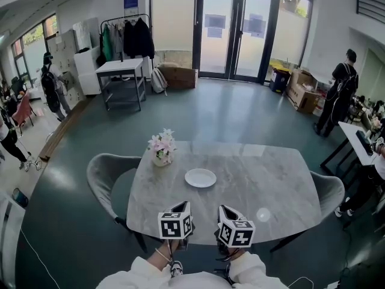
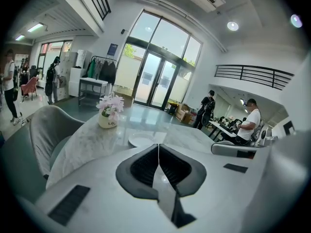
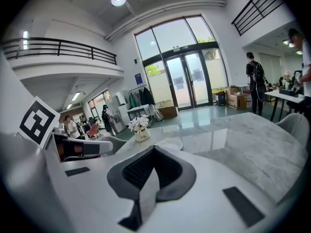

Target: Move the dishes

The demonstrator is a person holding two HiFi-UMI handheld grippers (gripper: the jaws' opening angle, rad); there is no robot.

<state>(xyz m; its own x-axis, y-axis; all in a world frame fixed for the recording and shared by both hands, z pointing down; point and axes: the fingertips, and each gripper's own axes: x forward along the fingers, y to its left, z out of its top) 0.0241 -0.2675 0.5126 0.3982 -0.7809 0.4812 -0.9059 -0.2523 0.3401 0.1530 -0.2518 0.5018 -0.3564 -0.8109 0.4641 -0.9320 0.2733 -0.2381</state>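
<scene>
A small white plate [image 1: 200, 177] lies near the middle of the grey marble table [image 1: 277, 185]; it also shows as the plate [image 2: 142, 139] in the left gripper view and the plate [image 3: 168, 144] in the right gripper view. My left gripper [image 1: 175, 220] and right gripper [image 1: 234, 226] hover side by side at the table's near edge, well short of the plate. Both are shut with nothing between the jaws, as the left gripper [image 2: 158, 147] and right gripper [image 3: 153, 149] show in their own views.
A white pot of pink flowers [image 1: 162, 149] stands at the table's far left. Grey chairs sit at the left [image 1: 103, 176] and right [image 1: 332, 188]. People stand around the hall, one at the right [image 1: 337, 92]. A further table [image 1: 122, 68] stands far back.
</scene>
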